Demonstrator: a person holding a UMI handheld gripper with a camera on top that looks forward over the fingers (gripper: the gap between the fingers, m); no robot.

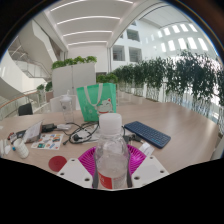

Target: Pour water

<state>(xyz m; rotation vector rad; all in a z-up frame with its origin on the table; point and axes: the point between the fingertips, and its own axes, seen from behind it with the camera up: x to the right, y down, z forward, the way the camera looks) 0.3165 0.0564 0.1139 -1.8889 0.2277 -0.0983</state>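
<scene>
The tongs (112, 166) hold a clear plastic water bottle (112, 150) upright between their two fingers, the pink pads (90, 160) pressing its sides from left and right. The bottle wears a white cap (111, 121) and a label with a red band low on its body; its top rises above the fingers, so that it stands in the middle of the view with the bench (180, 125) spreading beyond it.

On the pale bench, past the bottle, a green bag with white handles (97, 100) stands upright. To the right of the bottle lies a dark blue flat case (153, 134), set at a slant. To the left lies a clutter of small things: a tangle of cables (78, 130), a few white objects (20, 148) and a red round lid (58, 161) near the left finger.

Behind the bench runs a row of leafy green plants (165, 75) in planters, and a bright hall with a white ceiling and tall windows (180, 40) rises beyond them
</scene>
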